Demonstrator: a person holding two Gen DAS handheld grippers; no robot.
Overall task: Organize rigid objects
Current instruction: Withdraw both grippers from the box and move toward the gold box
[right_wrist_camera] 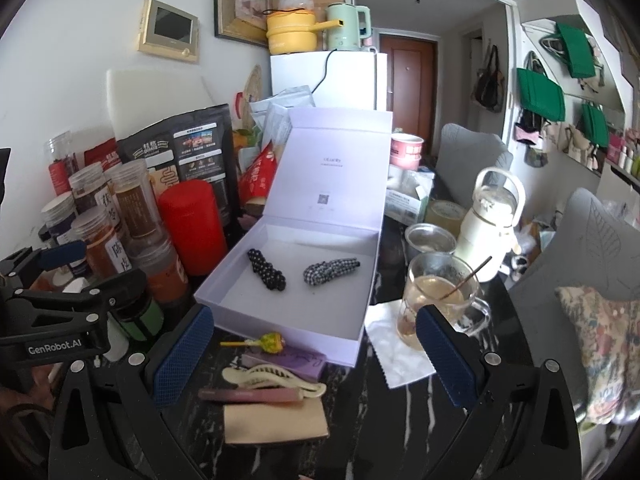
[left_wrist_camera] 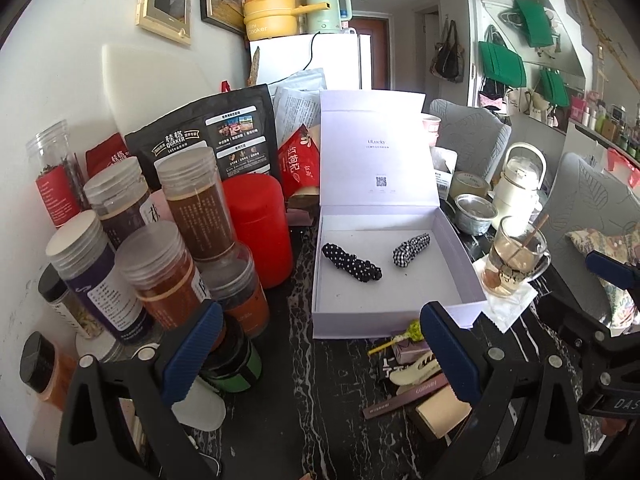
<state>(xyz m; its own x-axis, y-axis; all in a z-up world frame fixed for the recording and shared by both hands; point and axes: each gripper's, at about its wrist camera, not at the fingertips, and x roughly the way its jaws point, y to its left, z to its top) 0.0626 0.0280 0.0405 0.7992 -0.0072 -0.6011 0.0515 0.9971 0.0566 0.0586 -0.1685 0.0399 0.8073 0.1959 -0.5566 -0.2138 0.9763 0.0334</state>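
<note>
An open white box (left_wrist_camera: 394,316) (right_wrist_camera: 288,338) stands on the dark marble table with its lid raised. Inside lie a black dotted hair clip (left_wrist_camera: 351,268) (right_wrist_camera: 266,269) and a checked hair clip (left_wrist_camera: 410,249) (right_wrist_camera: 328,270). In front of the box sit a cream claw clip (left_wrist_camera: 414,368) (right_wrist_camera: 272,376), a yellow-green lollipop (right_wrist_camera: 266,342), a purple card (right_wrist_camera: 296,360), a pink bar (right_wrist_camera: 250,396) and a beige pad (right_wrist_camera: 276,420). My left gripper (left_wrist_camera: 320,356) is open, with nothing between its fingers. My right gripper (right_wrist_camera: 316,354) hovers open over the claw clip.
Several spice jars (left_wrist_camera: 160,256) and a red canister (left_wrist_camera: 260,228) crowd the left side, with a green-banded jar (left_wrist_camera: 232,364) near my left finger. A glass mug (right_wrist_camera: 440,300) on a napkin, a metal cup (right_wrist_camera: 430,240) and a white bottle (right_wrist_camera: 490,224) stand right of the box.
</note>
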